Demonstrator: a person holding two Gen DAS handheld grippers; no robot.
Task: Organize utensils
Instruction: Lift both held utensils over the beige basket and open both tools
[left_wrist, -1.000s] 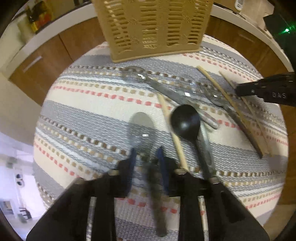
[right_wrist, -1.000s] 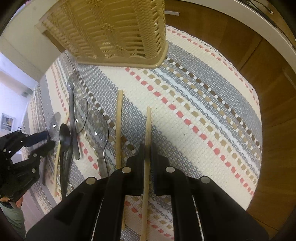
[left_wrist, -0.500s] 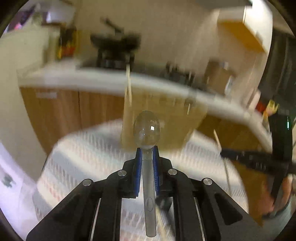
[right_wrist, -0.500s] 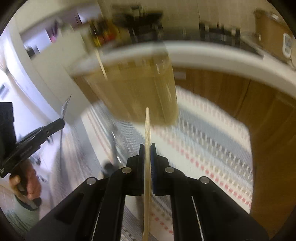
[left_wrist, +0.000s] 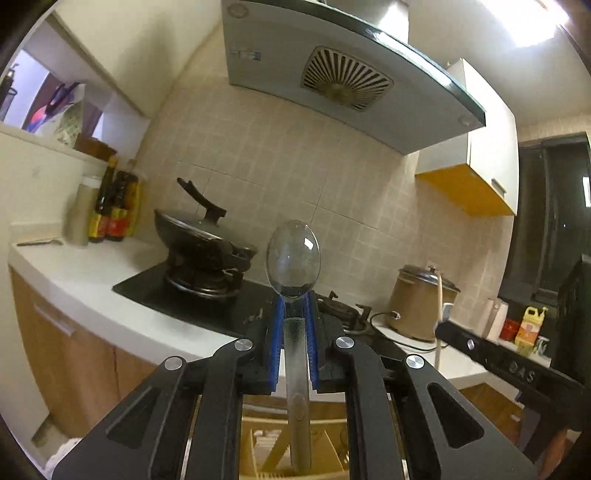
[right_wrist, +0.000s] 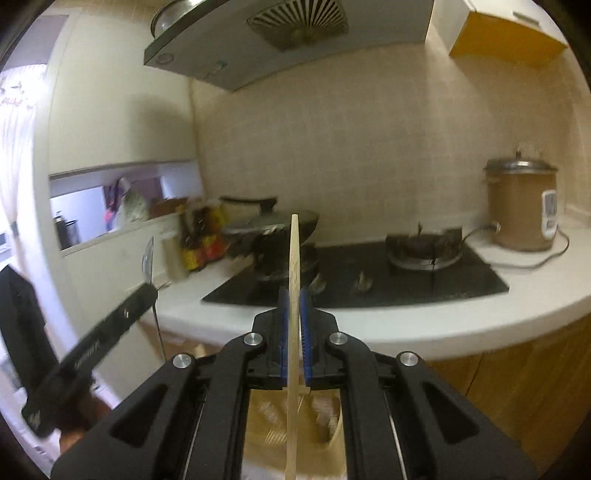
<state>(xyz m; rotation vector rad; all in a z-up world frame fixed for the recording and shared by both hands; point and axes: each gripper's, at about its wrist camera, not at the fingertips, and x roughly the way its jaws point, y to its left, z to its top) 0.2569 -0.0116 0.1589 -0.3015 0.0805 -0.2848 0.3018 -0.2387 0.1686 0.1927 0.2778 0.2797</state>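
My left gripper (left_wrist: 293, 300) is shut on the neck of a clear plastic spoon (left_wrist: 293, 258). The bowl stands up past the fingertips and the handle hangs down over the tan slotted basket (left_wrist: 284, 452). My right gripper (right_wrist: 294, 295) is shut on a wooden chopstick (right_wrist: 294, 254), held upright above the same basket (right_wrist: 273, 424). In the left wrist view the right gripper (left_wrist: 513, 369) appears at the right with its chopstick (left_wrist: 439, 302). In the right wrist view the left gripper (right_wrist: 110, 332) shows at the left, holding the spoon (right_wrist: 147, 258).
Beyond the basket runs a white counter (left_wrist: 85, 291) with a black hob (right_wrist: 369, 284). A lidded wok (left_wrist: 199, 236), sauce bottles (left_wrist: 110, 214) and a brown rice cooker (right_wrist: 521, 210) stand on it. A range hood (left_wrist: 343, 74) hangs above. Wooden cabinet fronts (right_wrist: 517, 376) sit below.
Both grippers rose from the striped mat with the spoon and the chopstick and tipped from pointing down to about level. The basket, earlier ahead, now lies under the fingers.
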